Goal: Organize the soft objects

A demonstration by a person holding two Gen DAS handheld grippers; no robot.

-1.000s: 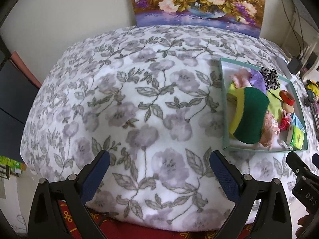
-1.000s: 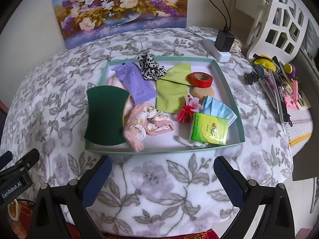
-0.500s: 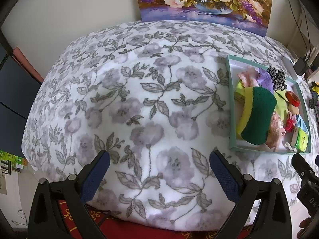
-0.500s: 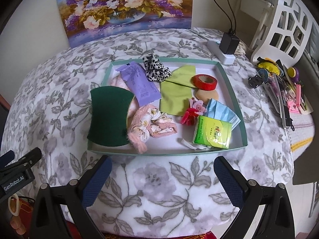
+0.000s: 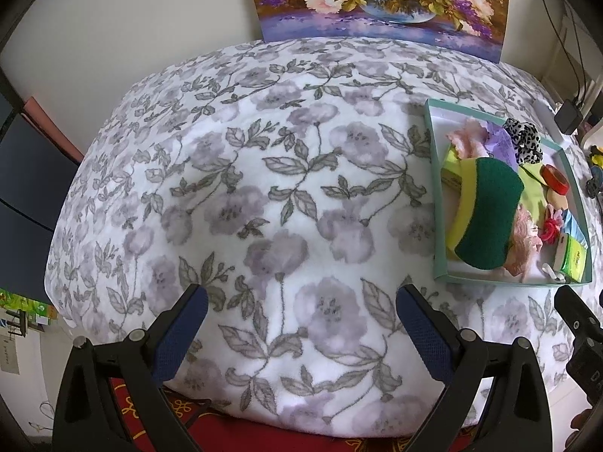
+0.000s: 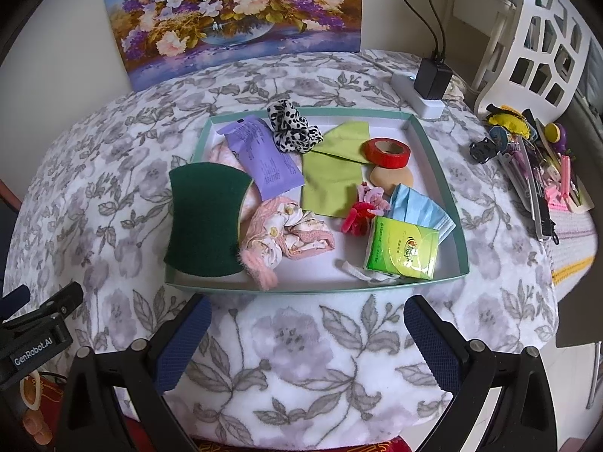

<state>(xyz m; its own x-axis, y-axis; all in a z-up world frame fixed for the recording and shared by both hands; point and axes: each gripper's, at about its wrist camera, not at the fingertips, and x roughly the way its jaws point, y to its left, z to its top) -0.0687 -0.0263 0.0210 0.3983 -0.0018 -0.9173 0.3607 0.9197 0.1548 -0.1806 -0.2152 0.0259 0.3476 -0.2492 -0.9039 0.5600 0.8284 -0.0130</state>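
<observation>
Right, the tray point(image 6: 441, 173) sits on the floral blanket point(image 6: 301, 346), crammed with soft bits. A green sponge point(image 6: 205, 222) leans on the tray's left wall, yellow underside showing in the left view. Beside it lies a pink sock bundle point(image 6: 286, 229), touching the sponge's edge. A purple packet point(image 6: 264, 158) slants across the back, with the spotted scrunchie point(image 6: 292, 132) just behind it and a lime cloth point(image 6: 335, 169) spread through the middle. Red tape point(image 6: 386, 152) rests on the cloth's far corner, a tan puff point(image 6: 392, 177) tucked under it. Near the front right, a green tissue pack point(image 6: 403, 250) overlaps a blue mask point(image 6: 418, 207), red-pink hair ties point(image 6: 361, 211) just left of them.

The right gripper point(image 6: 307, 342) hovers before the tray's near wall, fingers wide apart, holding nothing. The left gripper point(image 5: 301, 329) hangs over bare blanket, well left of the tray, fingers likewise spread and empty.

Behind stands a flower painting point(image 6: 241, 15); a power strip point(image 6: 418, 94) and clutter of clips point(image 6: 527, 158) lie off right.
</observation>
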